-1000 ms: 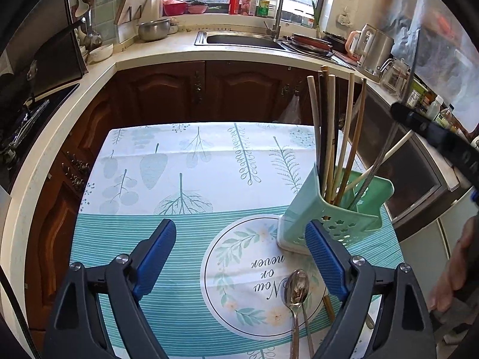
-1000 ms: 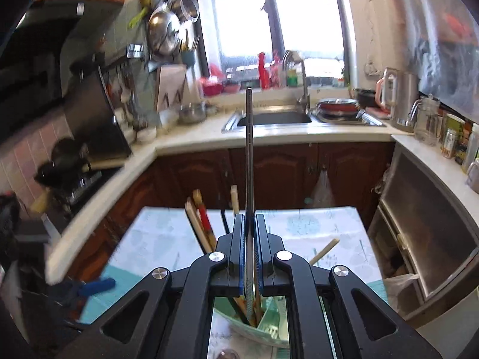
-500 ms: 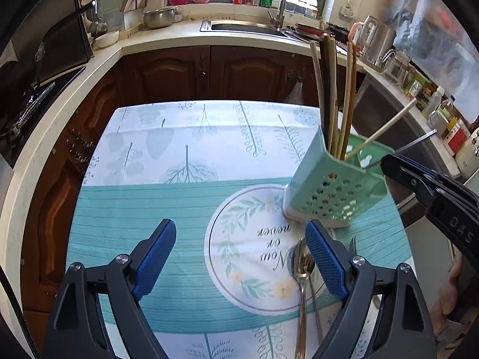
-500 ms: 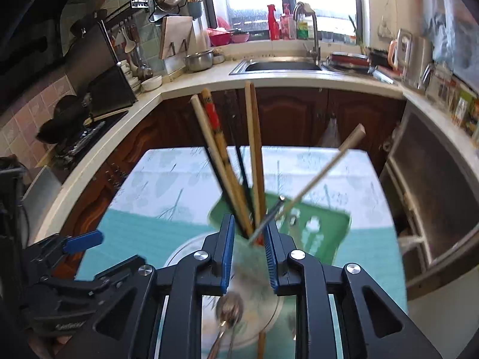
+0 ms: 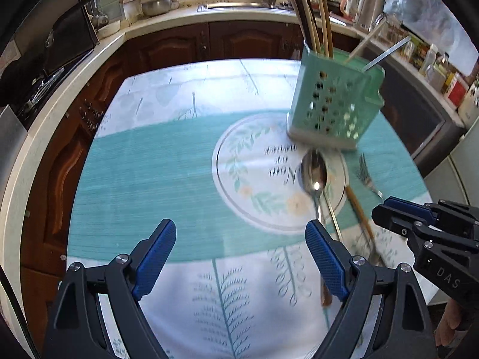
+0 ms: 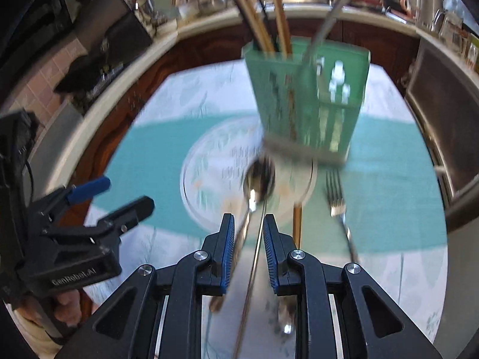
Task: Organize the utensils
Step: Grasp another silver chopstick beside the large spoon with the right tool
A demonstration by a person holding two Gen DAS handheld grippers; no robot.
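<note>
The green utensil holder [image 5: 333,104] stands on the leaf-print tablecloth [image 5: 167,179], holding wooden chopsticks [image 5: 311,15] and a metal chopstick [image 5: 386,53]. Just before the holder lie a spoon [image 5: 314,176], a fork [image 5: 366,176] and a wooden-handled utensil [image 5: 359,212]. The left gripper [image 5: 241,257] hovers wide apart over cloth before the holder; the right gripper [image 6: 247,251], slightly parted and empty, hangs above the spoon's handle

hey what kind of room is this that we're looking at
Most likely a home kitchen. A sink with a faucet sits in the countertop under a window, dark wooden cabinets run below it, and a kettle stands on the counter behind a table with a leaf-print tablecloth.
</note>
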